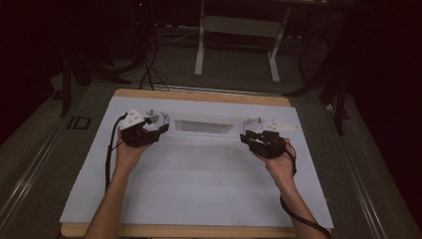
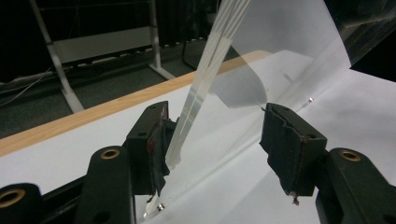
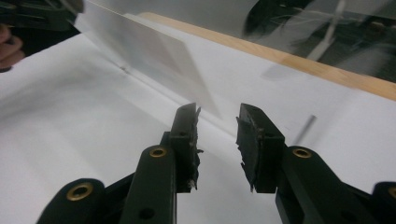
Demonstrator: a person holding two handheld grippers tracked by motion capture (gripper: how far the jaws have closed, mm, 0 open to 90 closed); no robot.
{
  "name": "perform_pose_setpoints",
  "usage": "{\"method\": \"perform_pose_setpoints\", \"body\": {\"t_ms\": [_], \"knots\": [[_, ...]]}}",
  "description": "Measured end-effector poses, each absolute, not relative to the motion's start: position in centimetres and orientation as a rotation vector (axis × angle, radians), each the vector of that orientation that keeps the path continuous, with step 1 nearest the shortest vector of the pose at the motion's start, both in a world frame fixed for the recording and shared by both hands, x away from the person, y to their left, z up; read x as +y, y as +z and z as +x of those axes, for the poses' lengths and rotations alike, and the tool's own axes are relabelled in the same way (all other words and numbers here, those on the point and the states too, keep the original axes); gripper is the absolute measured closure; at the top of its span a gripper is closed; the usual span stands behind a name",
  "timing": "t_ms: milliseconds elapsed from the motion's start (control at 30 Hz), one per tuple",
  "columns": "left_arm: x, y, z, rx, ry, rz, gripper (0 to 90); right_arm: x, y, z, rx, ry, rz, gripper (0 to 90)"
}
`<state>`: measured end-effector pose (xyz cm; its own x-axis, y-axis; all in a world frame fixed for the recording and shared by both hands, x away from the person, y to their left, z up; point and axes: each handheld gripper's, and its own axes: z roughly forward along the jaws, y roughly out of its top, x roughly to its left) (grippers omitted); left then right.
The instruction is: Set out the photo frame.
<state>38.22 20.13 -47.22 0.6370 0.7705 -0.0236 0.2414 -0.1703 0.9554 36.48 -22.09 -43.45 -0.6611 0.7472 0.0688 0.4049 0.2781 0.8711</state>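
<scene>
A white sheet (image 1: 199,189) covers the wooden table (image 1: 199,96). At its far middle lies a clear plastic bag (image 1: 204,127), its left end lifted between the gaping jaws of the left gripper (image 1: 154,125). The right gripper (image 1: 250,135), jaws apart and empty, hangs at its right end

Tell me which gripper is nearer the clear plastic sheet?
Left. The left gripper has the clear plastic sheet's edge between its open jaws; the right gripper is open just short of its end, nothing between the jaws.

Dim room, glare, slight blur
</scene>
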Motion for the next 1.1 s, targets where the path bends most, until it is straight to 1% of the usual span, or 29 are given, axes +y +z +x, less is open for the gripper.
{"method": "perform_pose_setpoints", "body": {"t_ms": [133, 533, 700, 800, 1100], "knots": [[20.1, -47.2, 38.3, 0.837, 0.58, 1.715, 42.7, -23.2, -43.8, 36.8, 2.178, 1.315, 1.081, 66.5], [20.0, -46.9, 38.9, 0.861, 0.58, 1.708, 42.6, -24.6, -44.2, 37.9, 2.107, 1.288, 1.161, 56.3], [19.9, -46.8, 39.1, 0.872, 0.575, 1.702, 42.4, -24.4, -44.0, 38.4, 2.097, 1.293, 1.122, 52.1], [19.9, -46.8, 39.1, 0.877, 0.575, 1.701, 42.3, -24.2, -43.9, 38.9, 2.081, 1.297, 1.111, 47.6], [19.9, -46.8, 39.4, 0.889, 0.576, 1.69, 42.2, -23.5, -44.6, 40.5, 2.093, 1.318, 1.064, 44.5]]}}
